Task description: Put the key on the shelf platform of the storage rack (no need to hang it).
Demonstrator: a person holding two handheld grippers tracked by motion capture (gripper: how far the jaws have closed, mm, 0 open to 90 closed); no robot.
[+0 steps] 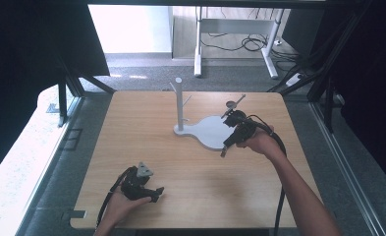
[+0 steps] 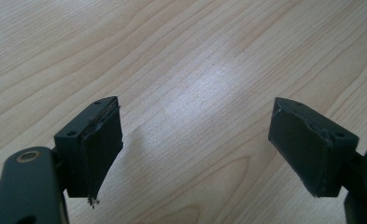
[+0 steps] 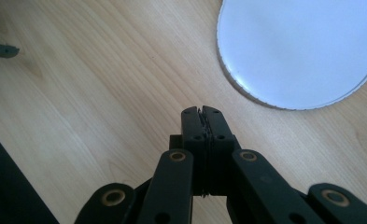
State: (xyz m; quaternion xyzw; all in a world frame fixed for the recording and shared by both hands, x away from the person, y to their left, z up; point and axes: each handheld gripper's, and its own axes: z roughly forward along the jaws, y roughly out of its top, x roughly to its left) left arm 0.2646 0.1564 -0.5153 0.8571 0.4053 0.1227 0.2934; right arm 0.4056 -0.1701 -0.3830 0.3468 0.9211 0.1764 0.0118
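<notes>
Table [image 1: 190, 172]: a big wooden top with light grain. It holds a white stand and both tools. A grey floor goes all around it.

Floor [image 1: 146, 73]: grey carpet past the far edge of the table. The legs of another white table [image 1: 198, 54] stand on it, with black cables [image 1: 249, 44] lying close by.

White stand [image 1: 207, 132]: it sits a bit right of the middle of the table, toward the far side. Its flat base is white with a round end. In the right gripper view the round end [image 3: 298, 46] lies flat on the wood at the top right.

Post [image 1: 179, 103]: a thin white pole that stands straight up from the left end of the base. Small pegs stick out near its top.

Right tool [image 1: 223, 152]: the person's right hand [image 1: 259, 142] holds it over the near right edge of the white base. Its tip points down at the table. In the right gripper view the two black jaws are pressed together with nothing between them, and the tip [image 3: 202, 114] is over bare wood, near the round base but not touching it.

Left tool [image 1: 159, 191]: the person's left hand [image 1: 122, 204] holds it low at the near left part of the table, well apart from the stand. A grey three-cornered plate [image 1: 144, 170] sits on top of it. In the left gripper view the jaws [image 2: 197, 154] are wide apart over bare wood, and nothing is between them.

Cables: a black one trails from each tool back along the arm.
</notes>
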